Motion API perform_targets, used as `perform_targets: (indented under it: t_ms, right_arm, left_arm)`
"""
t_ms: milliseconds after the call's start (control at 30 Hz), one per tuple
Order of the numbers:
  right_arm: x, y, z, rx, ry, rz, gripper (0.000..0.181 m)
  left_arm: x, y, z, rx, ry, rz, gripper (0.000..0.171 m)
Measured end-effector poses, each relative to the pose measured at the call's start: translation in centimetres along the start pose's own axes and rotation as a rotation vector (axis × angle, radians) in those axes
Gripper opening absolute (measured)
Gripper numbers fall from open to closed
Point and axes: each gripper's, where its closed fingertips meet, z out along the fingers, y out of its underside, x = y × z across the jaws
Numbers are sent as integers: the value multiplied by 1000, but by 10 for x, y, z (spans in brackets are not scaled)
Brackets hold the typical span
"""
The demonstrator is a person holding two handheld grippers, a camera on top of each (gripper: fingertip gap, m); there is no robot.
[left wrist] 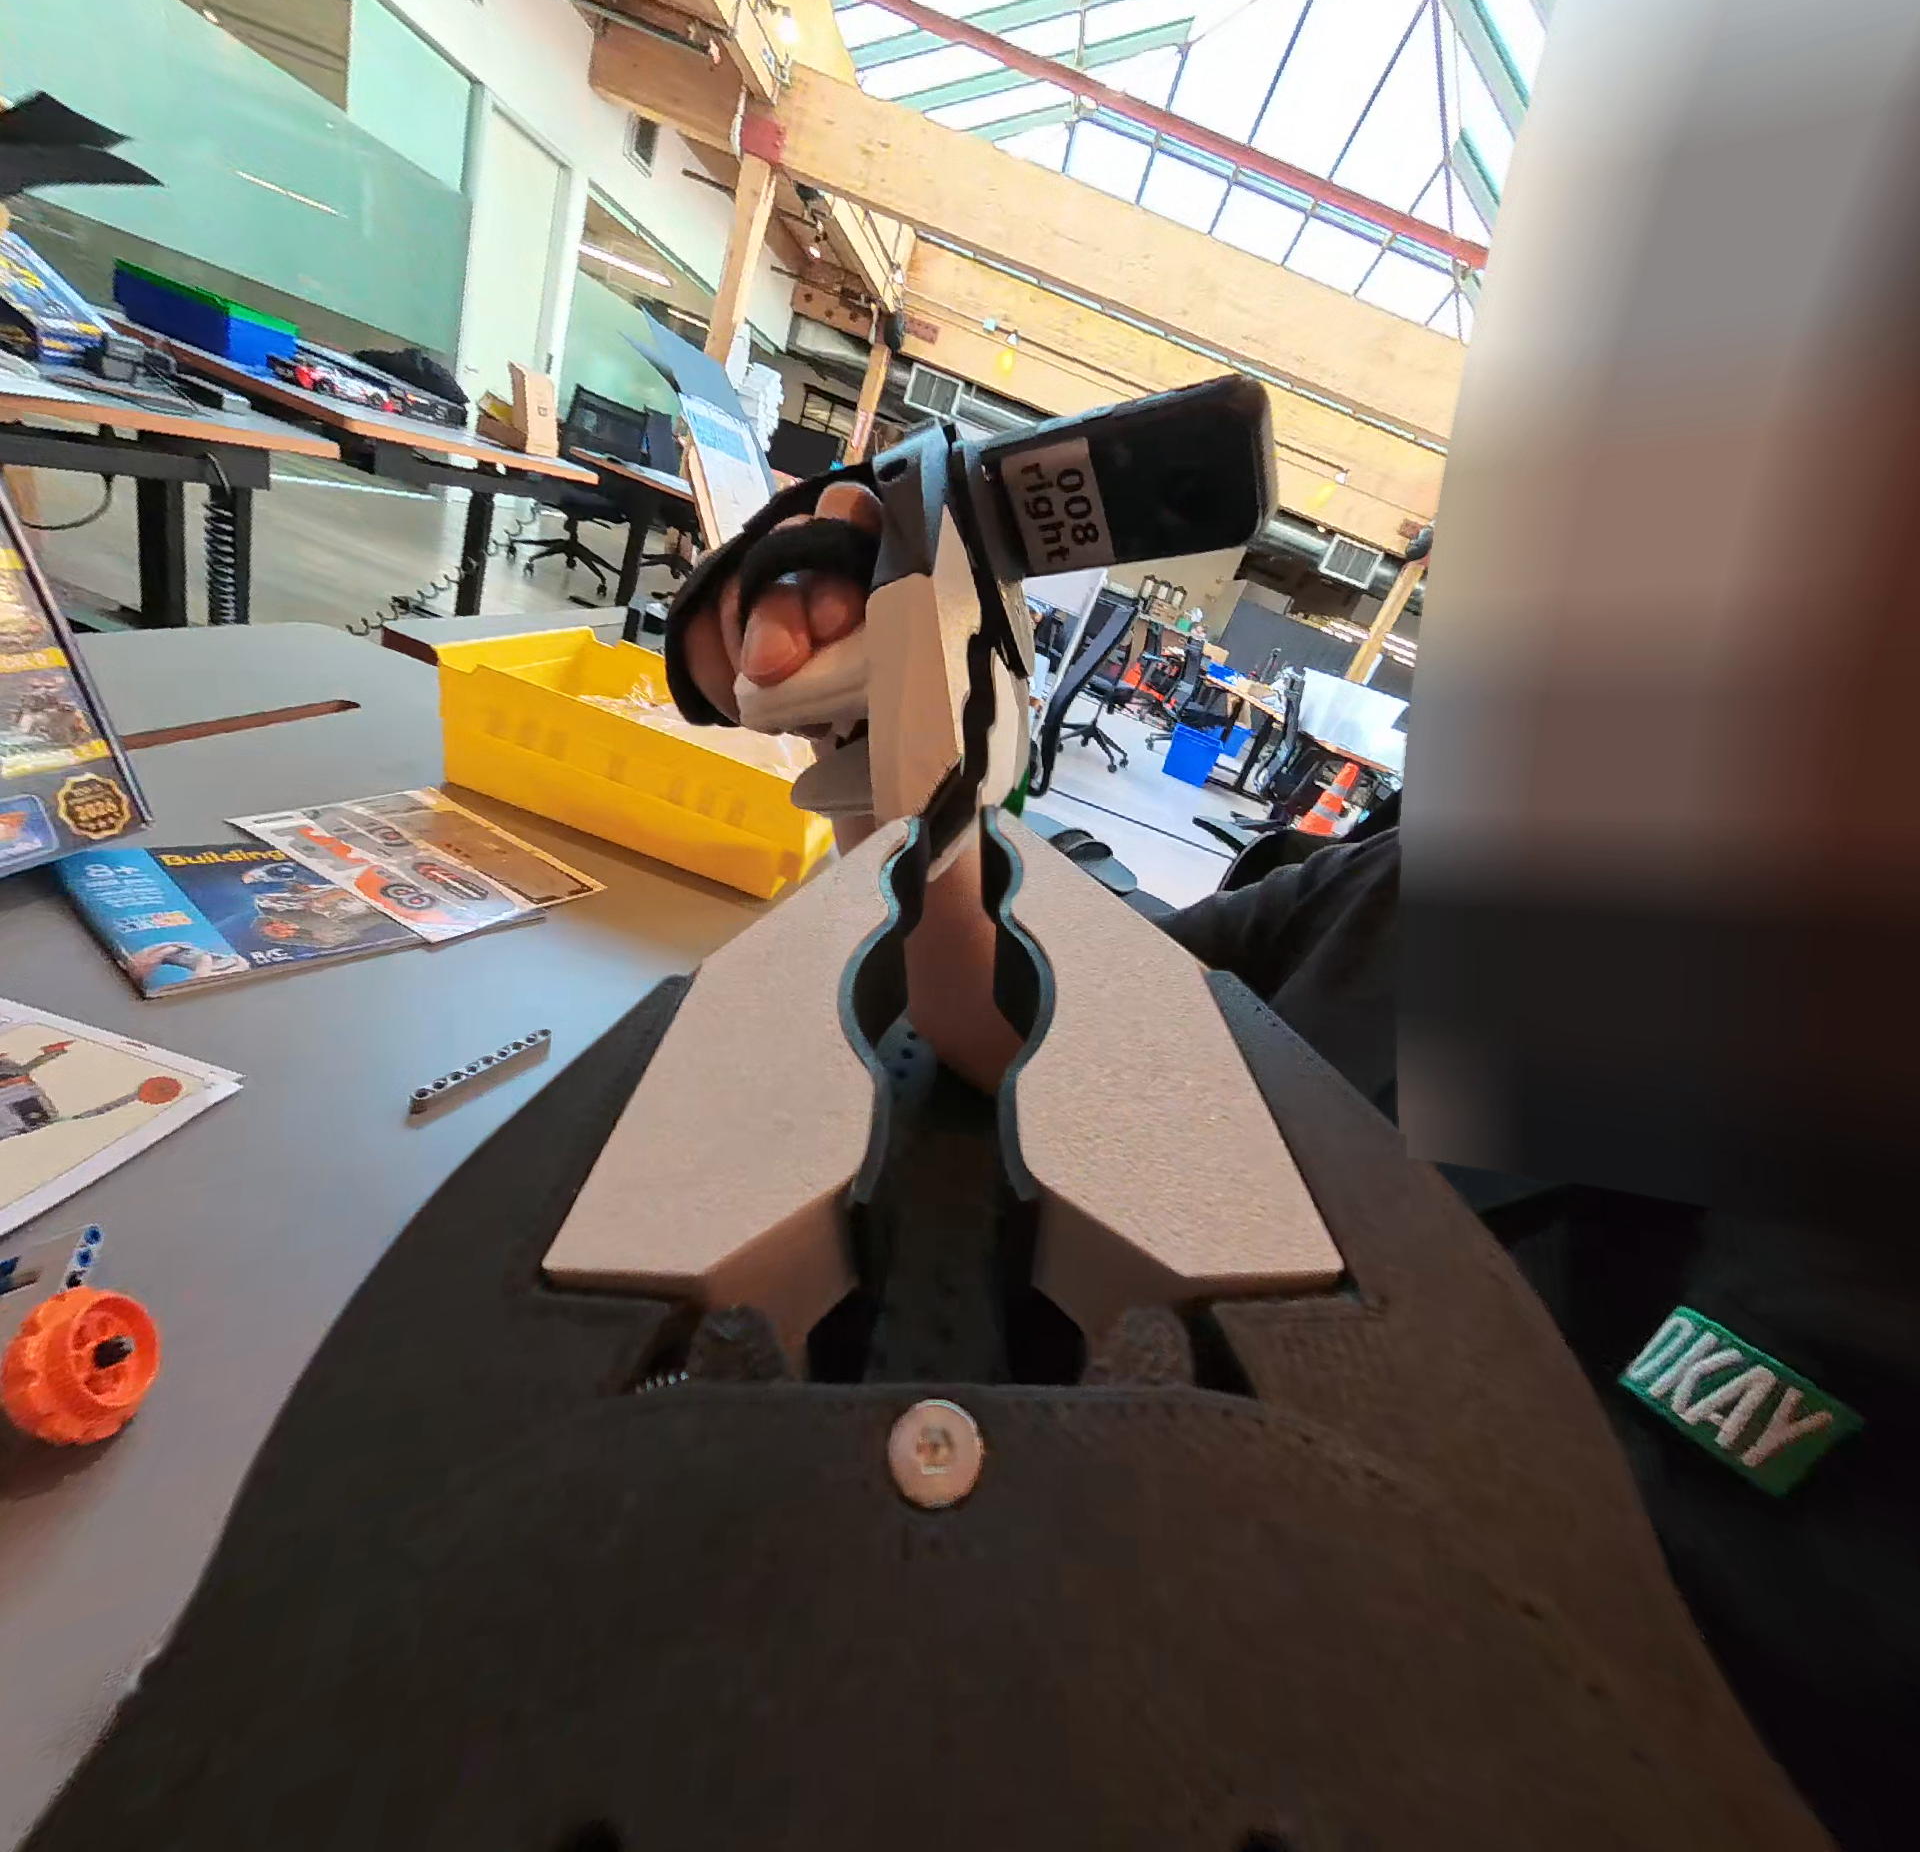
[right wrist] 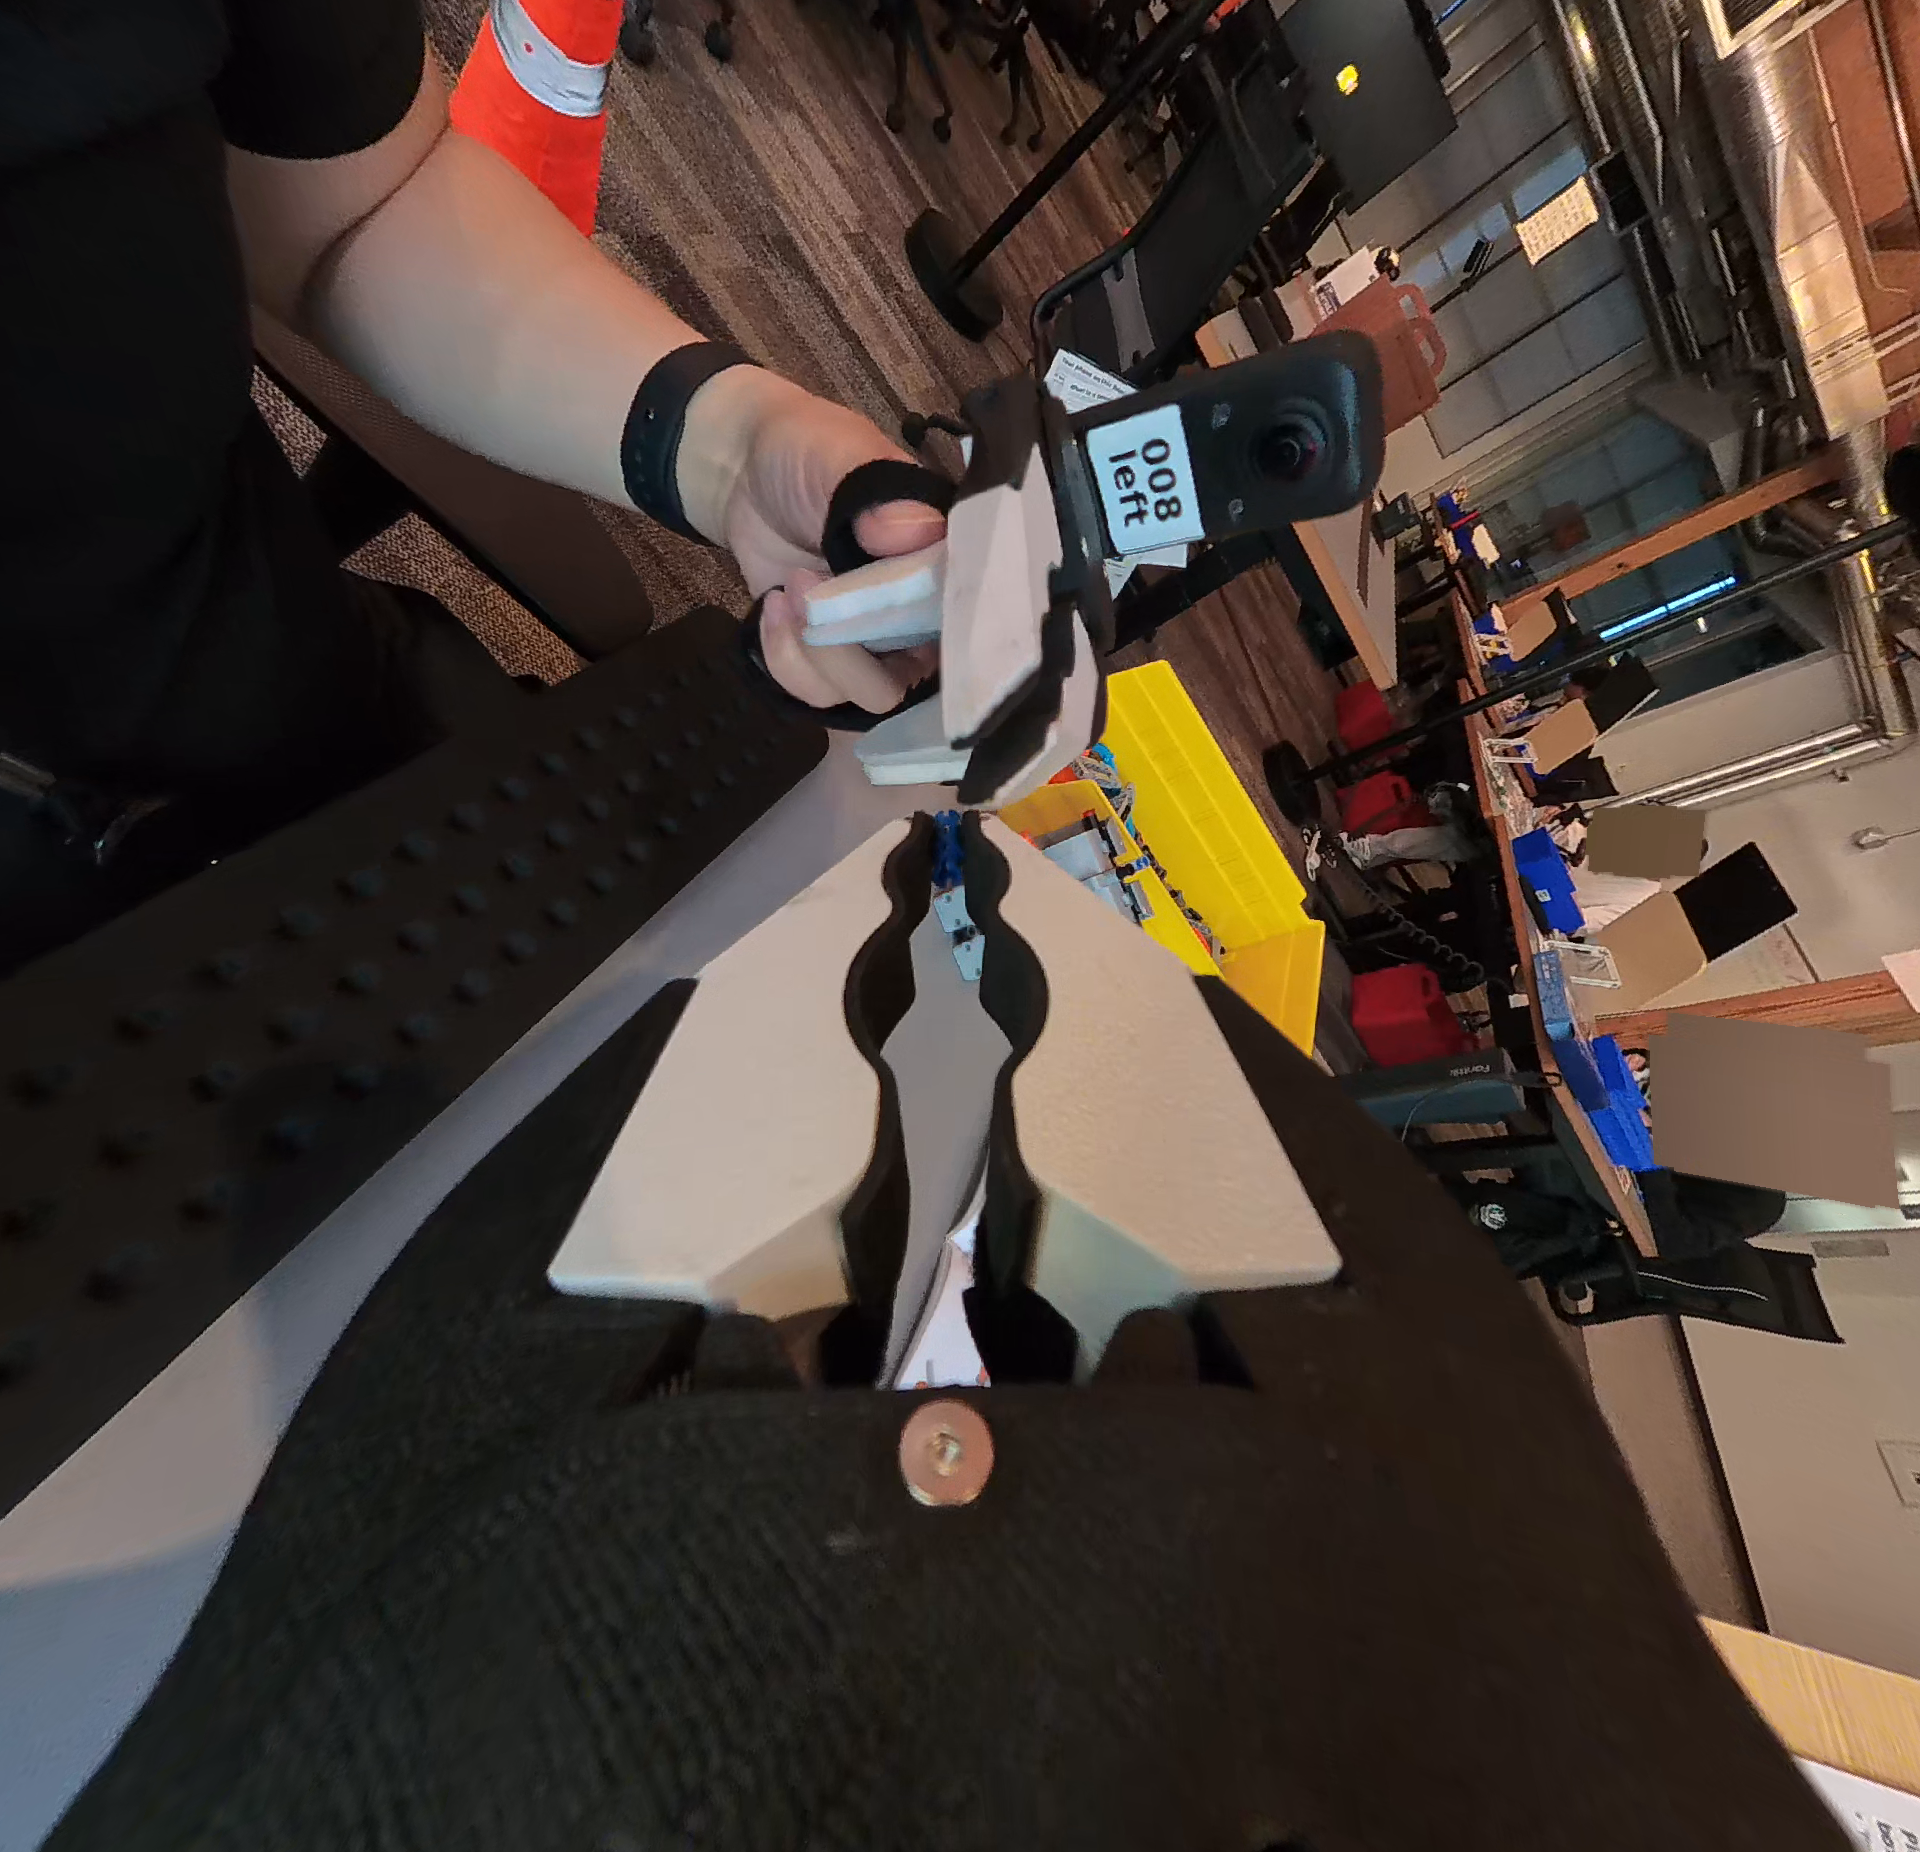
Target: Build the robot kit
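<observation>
Grey tabletop [left wrist: 312,1127] spreads across the left of the frame, carrying a yellow bin [left wrist: 623,753] and a grey beam [left wrist: 480,1071]. Both grippers hang raised, tips nearly meeting. The left gripper [left wrist: 951,846] looks nearly closed, empty. The right gripper [right wrist: 945,831] pinches a small blue piece [right wrist: 945,852] at centre frame.

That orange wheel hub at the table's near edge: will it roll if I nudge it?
Probably. The orange wheel hub looks round and ridged, resting on the grey table, so a sideways push may roll it. It seems small, light, rigid plastic; the ridges should help grip.
</observation>
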Motion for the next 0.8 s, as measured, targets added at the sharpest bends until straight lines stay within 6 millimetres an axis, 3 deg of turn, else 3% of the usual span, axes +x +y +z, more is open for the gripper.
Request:
perform_targets:
  t_ms: [67,200,367,800]
  right_arm:
    - [2,1,-1,-5,11,-3,4]
    - [7,-3,-5,20,40,-12,4]
    - [7,-4,-2,23,45,-25,4]
    - [9,-2,0,27,64,-40,9]
  left_arm:
    - [-5,-6,-3,36,-25,-10,17]
    - [-12,-7,-6,45,-72,3,18]
    - [-8,3,3,-7,-33,4,5]
    - [-9,4,-1,-13,-34,-6,2]
